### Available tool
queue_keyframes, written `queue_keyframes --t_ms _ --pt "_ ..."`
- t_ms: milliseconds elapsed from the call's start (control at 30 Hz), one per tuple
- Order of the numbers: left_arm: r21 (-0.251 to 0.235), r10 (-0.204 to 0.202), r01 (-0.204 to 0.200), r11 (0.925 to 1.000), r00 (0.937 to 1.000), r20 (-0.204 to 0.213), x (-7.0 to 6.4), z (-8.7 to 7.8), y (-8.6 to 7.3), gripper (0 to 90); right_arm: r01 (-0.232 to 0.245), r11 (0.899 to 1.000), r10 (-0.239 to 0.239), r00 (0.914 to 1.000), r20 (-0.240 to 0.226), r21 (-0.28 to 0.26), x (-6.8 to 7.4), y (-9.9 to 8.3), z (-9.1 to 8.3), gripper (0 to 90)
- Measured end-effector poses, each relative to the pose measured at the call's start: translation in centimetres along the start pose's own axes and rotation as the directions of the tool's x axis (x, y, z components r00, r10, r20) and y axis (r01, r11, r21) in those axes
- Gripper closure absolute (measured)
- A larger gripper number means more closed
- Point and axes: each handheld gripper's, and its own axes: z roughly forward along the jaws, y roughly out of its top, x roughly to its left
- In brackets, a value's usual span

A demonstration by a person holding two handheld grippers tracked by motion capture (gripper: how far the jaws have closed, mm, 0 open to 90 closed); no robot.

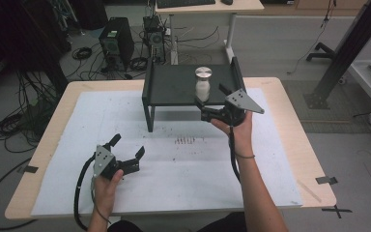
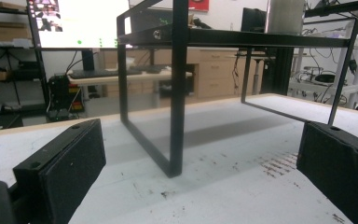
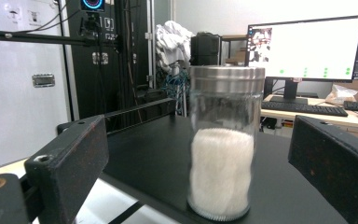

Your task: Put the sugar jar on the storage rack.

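A glass jar [image 1: 203, 83] with a metal lid, about half full of white powder, stands upright on the right part of a black shelf stand [image 1: 174, 86]. My right gripper [image 1: 213, 102] is open at the shelf's front right corner, just in front of the jar. In the right gripper view the jar [image 3: 223, 154] stands between the two pads [image 3: 74, 154] without touching either. My left gripper [image 1: 128, 145] is open and empty, low over the table at the front left. It faces the stand's front leg [image 2: 177, 88].
A white sheet [image 1: 183, 179] covers most of the wooden table [image 1: 53, 145], with small dark marks [image 1: 188, 140] near its middle. Beyond the far edge are a computer tower [image 1: 116, 43], cables and a desk. A black post [image 1: 348, 48] stands to the right.
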Motion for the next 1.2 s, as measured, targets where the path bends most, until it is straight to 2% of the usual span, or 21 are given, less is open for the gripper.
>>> queue_keyframes --t_ms 267,467,867,1200 --pt "0.001 -0.001 0.001 1.0000 1.0000 0.000 0.0 0.0 0.0 1.6 0.010 1.000 -0.010 0.9999 -0.006 -0.016 1.2 -1.0 -2.7 4.8" --pt "0.001 -0.001 0.001 1.0000 1.0000 0.000 0.0 0.0 0.0 1.8 -0.002 1.000 0.002 1.0000 -0.009 -0.028 2.0 -2.0 -5.0 4.8" --pt "0.001 -0.001 0.001 1.0000 1.0000 -0.001 0.0 0.0 0.0 1.8 -0.003 0.999 0.002 0.9998 0.020 0.038 2.7 -6.1 -7.9 4.1" --pt "0.001 0.000 0.000 1.0000 1.0000 -0.002 0.0 0.0 0.0 1.8 -0.001 0.997 -0.001 0.9997 0.026 0.075 3.2 -9.4 -9.2 2.8"
